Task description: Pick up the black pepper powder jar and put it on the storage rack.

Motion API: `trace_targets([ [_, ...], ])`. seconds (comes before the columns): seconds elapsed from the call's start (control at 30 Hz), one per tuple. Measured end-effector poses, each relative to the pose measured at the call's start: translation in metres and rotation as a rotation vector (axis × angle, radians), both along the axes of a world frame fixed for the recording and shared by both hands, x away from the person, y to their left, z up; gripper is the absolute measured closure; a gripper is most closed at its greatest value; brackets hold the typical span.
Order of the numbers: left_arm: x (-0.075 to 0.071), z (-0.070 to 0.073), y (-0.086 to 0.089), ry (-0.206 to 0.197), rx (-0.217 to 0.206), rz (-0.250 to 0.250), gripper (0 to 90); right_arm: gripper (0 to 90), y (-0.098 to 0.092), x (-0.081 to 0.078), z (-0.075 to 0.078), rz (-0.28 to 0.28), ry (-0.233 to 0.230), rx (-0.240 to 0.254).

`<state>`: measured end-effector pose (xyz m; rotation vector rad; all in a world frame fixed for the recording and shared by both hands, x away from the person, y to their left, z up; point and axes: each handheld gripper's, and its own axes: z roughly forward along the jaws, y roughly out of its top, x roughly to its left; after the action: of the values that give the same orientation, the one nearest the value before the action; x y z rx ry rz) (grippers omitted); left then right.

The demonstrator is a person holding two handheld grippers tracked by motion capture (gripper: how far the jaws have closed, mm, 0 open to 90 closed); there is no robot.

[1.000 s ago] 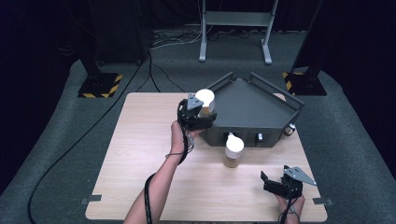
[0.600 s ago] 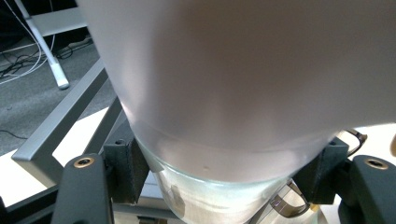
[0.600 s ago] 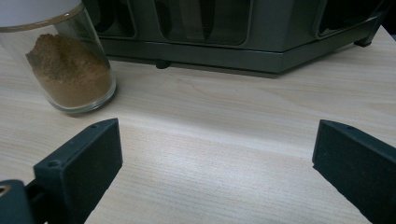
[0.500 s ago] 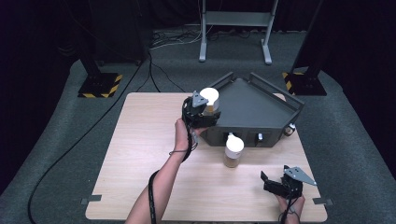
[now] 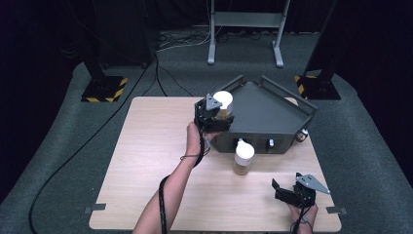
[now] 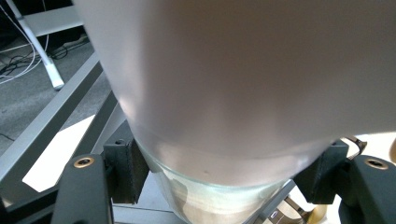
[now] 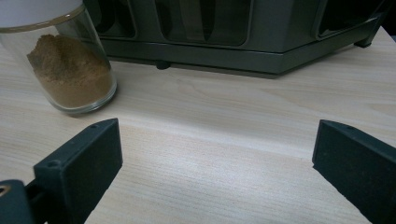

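Note:
My left gripper [image 5: 213,116] is shut on a glass jar with a white lid [image 5: 223,101], held in the air at the left corner of a dark grey angular rack [image 5: 265,105]. In the left gripper view the jar [image 6: 224,93] looms large, and both pads [image 6: 123,170] press on its glass below the lid. A second white-lidded jar of brown powder [image 5: 243,157] stands on the table just in front of the rack. My right gripper [image 5: 286,191] rests open near the table's front right, with nothing between its jaws. It faces that jar [image 7: 70,70] and the rack's front [image 7: 233,32].
The light wooden table [image 5: 146,170] has bare room at the left and front. A small brownish object [image 5: 302,136] lies by the rack's right corner. Dark stand bases [image 5: 102,87] and a metal frame [image 5: 243,29] are on the floor beyond.
My left gripper has carried the jar a little to the right, closer to the rack's left corner. The right gripper has not moved.

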<state>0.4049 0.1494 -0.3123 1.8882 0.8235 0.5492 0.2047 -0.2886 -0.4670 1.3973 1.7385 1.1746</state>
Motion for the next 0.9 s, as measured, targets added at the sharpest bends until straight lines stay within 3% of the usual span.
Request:
trace_targets([
  [0.9, 0.011, -0.006, -0.008, 0.016, 0.006, 0.009, 30.8, 0.5, 0.000, -0.001, -0.001, 0.000, -0.004, 0.001],
])
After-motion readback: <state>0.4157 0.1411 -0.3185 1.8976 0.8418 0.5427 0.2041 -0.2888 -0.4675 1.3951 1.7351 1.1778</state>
